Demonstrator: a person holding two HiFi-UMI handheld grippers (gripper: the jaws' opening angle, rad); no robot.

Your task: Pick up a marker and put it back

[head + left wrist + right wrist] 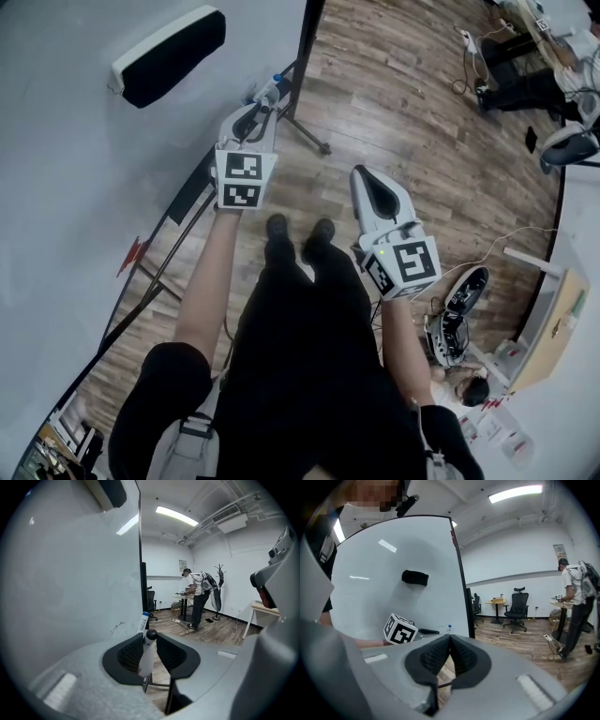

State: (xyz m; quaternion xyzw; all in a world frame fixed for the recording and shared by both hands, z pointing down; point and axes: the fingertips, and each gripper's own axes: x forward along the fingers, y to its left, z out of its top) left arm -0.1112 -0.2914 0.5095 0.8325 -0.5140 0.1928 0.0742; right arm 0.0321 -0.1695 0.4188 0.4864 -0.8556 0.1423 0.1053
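Wooden flooring (422, 122) is seen beside a whiteboard (75, 187). At the whiteboard's lower corner, a marker (146, 656) is gripped near its black cap by the left gripper's (149, 637) fingers. The right gripper's (449, 638) fingers are pressed together, empty.

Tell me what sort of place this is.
Probably an office or meeting room: a whiteboard with an eraser on it, plus an office chair and a desk.
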